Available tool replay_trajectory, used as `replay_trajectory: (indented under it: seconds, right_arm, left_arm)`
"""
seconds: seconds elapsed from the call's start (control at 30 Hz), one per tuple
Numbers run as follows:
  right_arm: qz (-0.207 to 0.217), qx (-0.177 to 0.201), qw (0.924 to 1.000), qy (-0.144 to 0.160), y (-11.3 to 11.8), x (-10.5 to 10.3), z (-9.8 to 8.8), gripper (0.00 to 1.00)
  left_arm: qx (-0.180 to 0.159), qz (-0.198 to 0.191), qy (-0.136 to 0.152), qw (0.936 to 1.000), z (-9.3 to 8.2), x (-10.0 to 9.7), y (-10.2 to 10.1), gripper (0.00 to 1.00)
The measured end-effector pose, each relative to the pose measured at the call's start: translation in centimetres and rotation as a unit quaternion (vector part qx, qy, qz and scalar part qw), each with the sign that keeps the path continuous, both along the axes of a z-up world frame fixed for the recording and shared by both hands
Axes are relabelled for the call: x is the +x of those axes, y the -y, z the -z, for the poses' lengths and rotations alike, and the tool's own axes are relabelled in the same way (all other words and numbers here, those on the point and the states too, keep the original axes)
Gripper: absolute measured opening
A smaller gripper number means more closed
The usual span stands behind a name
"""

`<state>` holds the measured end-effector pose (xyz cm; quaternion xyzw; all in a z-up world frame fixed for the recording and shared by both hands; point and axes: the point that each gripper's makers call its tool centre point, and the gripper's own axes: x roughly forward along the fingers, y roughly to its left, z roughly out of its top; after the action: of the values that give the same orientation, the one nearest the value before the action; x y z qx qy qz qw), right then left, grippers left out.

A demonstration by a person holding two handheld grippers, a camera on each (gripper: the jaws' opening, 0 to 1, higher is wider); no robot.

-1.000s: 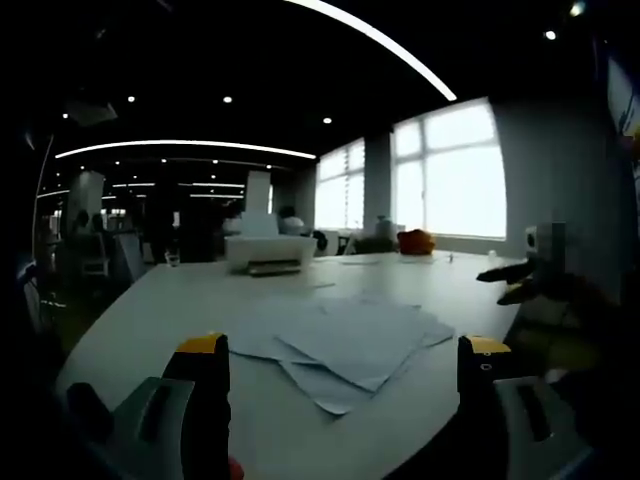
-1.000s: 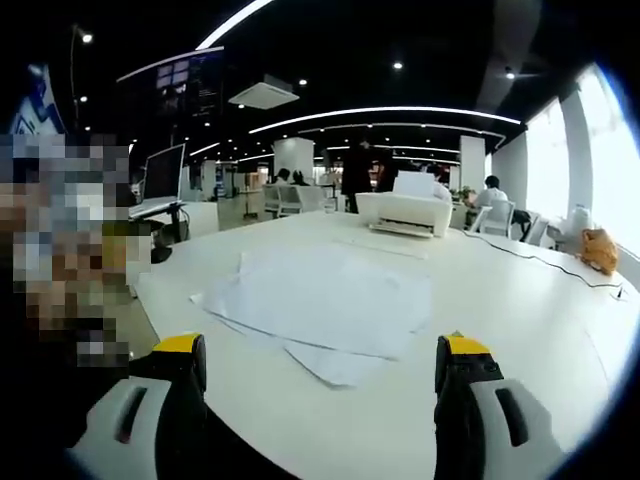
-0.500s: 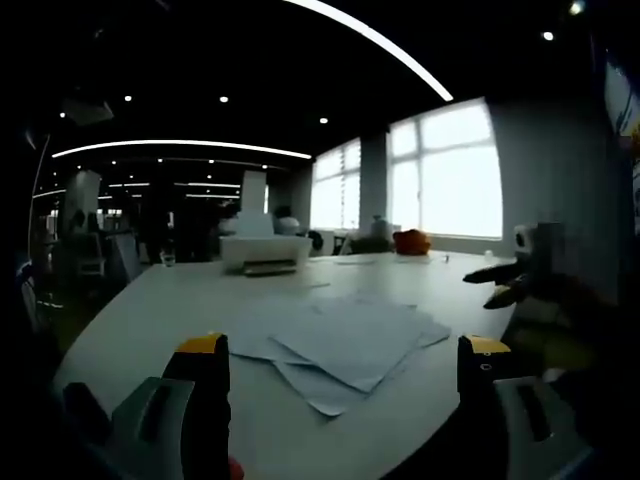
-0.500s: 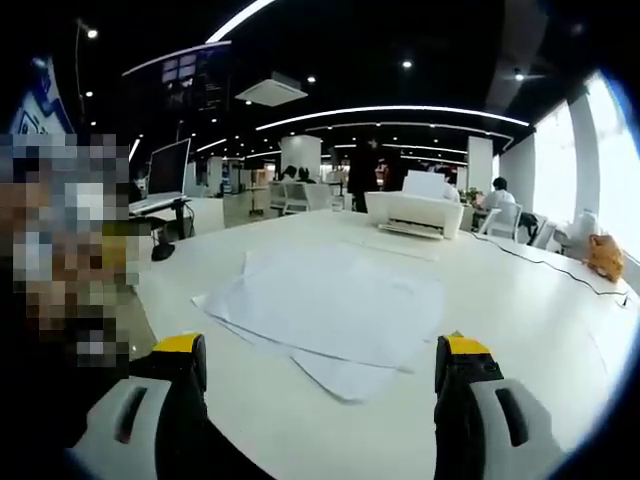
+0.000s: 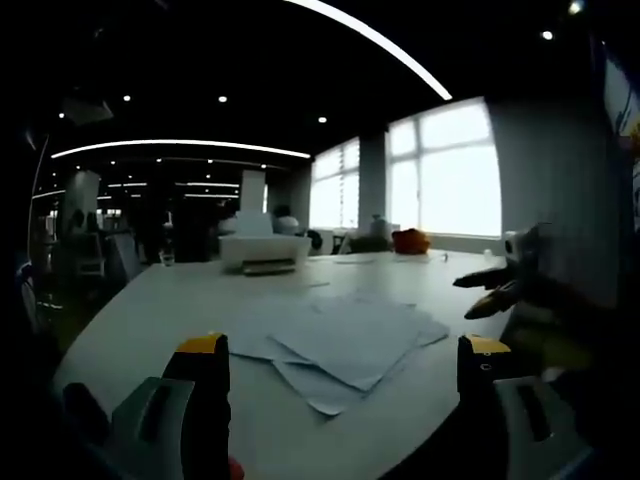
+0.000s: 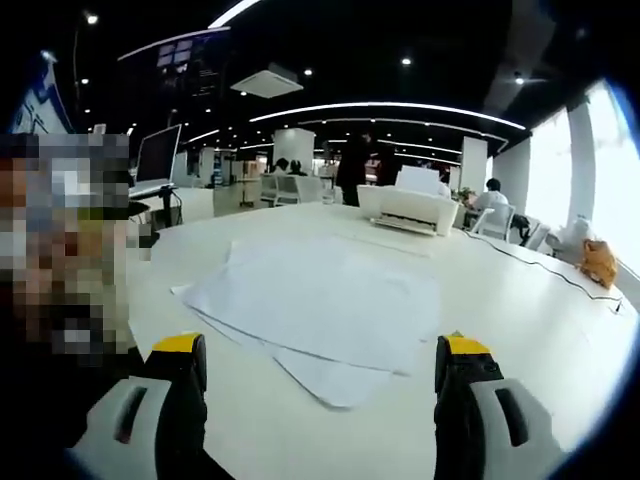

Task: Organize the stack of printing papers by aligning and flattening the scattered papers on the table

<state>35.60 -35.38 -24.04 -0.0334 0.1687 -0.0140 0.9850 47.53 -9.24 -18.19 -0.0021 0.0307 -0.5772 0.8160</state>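
Note:
Several white printing papers (image 5: 335, 345) lie fanned out and askew on the white table (image 5: 140, 320), just ahead of my left gripper (image 5: 343, 375). Its yellow-tipped jaws stand wide apart with nothing between them. In the right gripper view the same loose papers (image 6: 305, 305) spread across the table (image 6: 510, 310) in front of my right gripper (image 6: 325, 375), which is open and holds nothing. My right gripper's yellow tips (image 5: 490, 290) also show at the right of the left gripper view, above the table edge.
A white printer (image 5: 262, 252) (image 6: 405, 210) stands on the table beyond the papers. A black cable (image 6: 530, 258) runs across the far right. An orange bag (image 6: 600, 262) sits by the windows. Monitors and people fill the office behind.
The right gripper view has moved closer and lower toward the papers, which look larger. In the left gripper view the other gripper's tips have come further left. The papers lie unmoved.

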Motion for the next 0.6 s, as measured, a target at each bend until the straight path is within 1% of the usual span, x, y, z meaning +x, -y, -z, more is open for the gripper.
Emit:
replay_trajectory:
  seconds: [0.1, 0.43, 0.5, 0.6]
  right_arm:
    - [0.005, -0.008, 0.9999, -0.005, 0.4, 0.5, 0.3, 0.9]
    - [0.018, -0.008, 0.9998, -0.004, 0.8, 1.4, 0.7, 0.9]
    - [0.024, -0.005, 0.9997, 0.009, 1.1, 1.8, 0.5, 0.9]
    - [0.033, -0.002, 0.9993, 0.018, 1.4, 2.2, 0.5, 0.89]
  left_arm:
    - [0.001, 0.001, 0.0, 1.0, 0.0, 0.0, 0.0, 0.97]
    - [-0.002, 0.002, 0.001, 1.0, -0.2, -0.1, 0.0, 0.97]
    - [-0.002, 0.004, 0.001, 1.0, -0.1, -0.2, 0.1, 0.97]
    - [0.0, 0.005, -0.002, 1.0, 0.1, -0.2, 0.1, 0.97]
